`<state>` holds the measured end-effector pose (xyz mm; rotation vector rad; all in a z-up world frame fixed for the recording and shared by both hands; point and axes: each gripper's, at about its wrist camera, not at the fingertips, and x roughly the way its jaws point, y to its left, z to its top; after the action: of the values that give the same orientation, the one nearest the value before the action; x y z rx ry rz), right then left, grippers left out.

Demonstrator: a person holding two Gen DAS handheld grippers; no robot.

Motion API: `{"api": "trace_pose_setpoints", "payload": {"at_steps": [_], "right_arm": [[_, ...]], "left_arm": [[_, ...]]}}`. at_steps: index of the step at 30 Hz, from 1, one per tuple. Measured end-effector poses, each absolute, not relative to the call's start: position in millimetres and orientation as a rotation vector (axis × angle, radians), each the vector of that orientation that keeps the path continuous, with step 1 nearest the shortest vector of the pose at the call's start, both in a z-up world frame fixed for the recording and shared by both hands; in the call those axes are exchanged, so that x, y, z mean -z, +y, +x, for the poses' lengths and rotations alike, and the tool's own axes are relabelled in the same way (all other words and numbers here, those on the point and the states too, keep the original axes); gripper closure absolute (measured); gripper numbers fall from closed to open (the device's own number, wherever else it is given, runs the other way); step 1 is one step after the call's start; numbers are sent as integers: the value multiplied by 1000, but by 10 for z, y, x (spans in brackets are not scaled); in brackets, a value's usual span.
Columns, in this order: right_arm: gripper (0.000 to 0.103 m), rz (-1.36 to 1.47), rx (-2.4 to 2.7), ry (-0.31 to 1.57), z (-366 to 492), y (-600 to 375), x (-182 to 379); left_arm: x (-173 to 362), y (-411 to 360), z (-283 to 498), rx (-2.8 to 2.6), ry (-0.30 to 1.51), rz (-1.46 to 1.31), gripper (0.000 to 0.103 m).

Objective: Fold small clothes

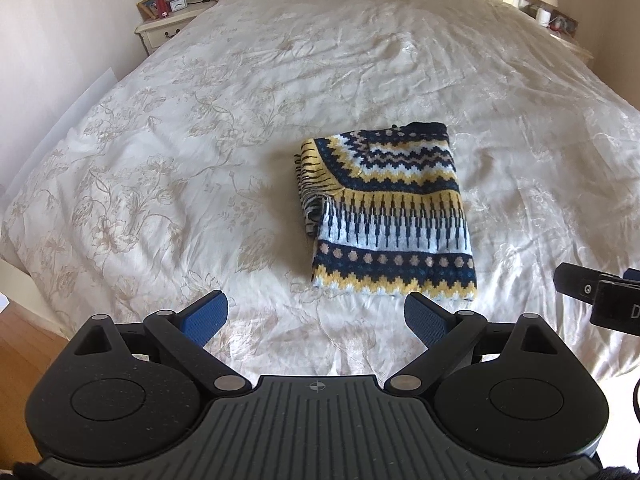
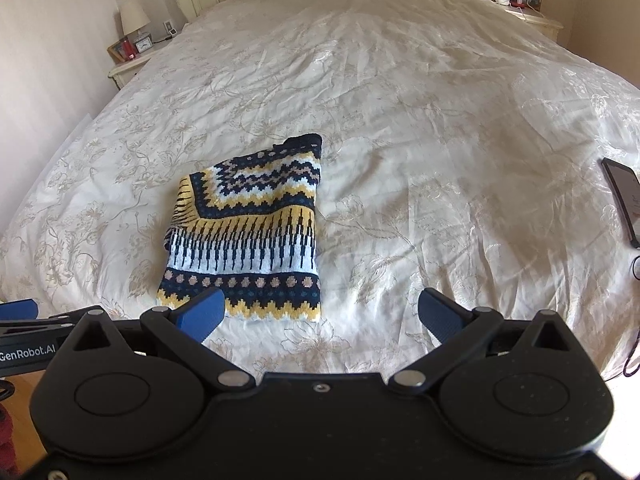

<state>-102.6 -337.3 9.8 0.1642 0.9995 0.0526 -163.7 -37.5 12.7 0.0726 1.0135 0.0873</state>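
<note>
Hovering above the near edge of the bed [image 1: 168, 128], the left gripper [image 1: 316, 320] has its blue pads spread wide with nothing between them, and the right gripper [image 2: 320, 314] beside it is spread just as wide and just as empty. Neither touches the cloth. The patterned knit sweater [image 1: 388, 216] lies folded into a compact rectangle on the floral bedspread, near the foot edge of the bed and roughly midway across it, its navy-and-yellow hem band facing the grippers. In the right wrist view the sweater [image 2: 244, 236] sits ahead and to the left of that gripper, whose left pad overlaps the hem in the picture only.

Judging by how it lies, the folding looks nearly or wholly done. One weak spot shows: along the sweater's left side an inner layer bulges out past the top layer, so the stack is not square. A pinch there could catch only one layer and drag the fold open. The knit is thick and soft, and the bedspread beneath is slick and wrinkled, so a low grab may also take bedding with it and shift the pile. A dark phone [image 2: 624, 200] with a cable lies toward the bed's right edge, well apart from the sweater.
</note>
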Motion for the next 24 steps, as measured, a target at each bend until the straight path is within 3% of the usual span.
{"api": "trace_pose_setpoints", "payload": {"at_steps": [24], "right_arm": [[1,155,-47,1066,-1015,-3310,14]], "left_arm": [[-31,-305,-1649,-107,1063,67,7]]}}
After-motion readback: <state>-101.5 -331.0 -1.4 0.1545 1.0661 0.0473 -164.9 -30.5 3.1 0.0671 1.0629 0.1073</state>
